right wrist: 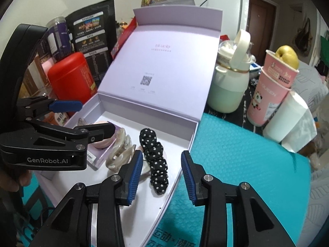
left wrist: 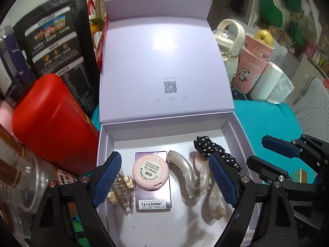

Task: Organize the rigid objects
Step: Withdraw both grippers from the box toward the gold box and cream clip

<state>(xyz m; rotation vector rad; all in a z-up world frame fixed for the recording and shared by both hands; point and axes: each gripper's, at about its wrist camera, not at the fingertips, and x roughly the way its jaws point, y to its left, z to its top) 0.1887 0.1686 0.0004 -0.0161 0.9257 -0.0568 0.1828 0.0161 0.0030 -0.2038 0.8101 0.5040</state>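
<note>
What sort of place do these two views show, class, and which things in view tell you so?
Probably a lived-in home: a cluttered table under a teal mat, with snack packaging, a pink paper cup holding a pear, bags hanging on the wall behind, and a refrigerator.

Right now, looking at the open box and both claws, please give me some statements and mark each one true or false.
1. The lavender box has its lid open. True.
2. The polka-dot scrunchie lies on the teal mat. False: it lies inside the box.
3. The left claw grips the pink compact. False: its pads stand apart from it, holding nothing.
4. The compact rests on a small purple carton. True.
5. The right claw is empty. True.
</note>
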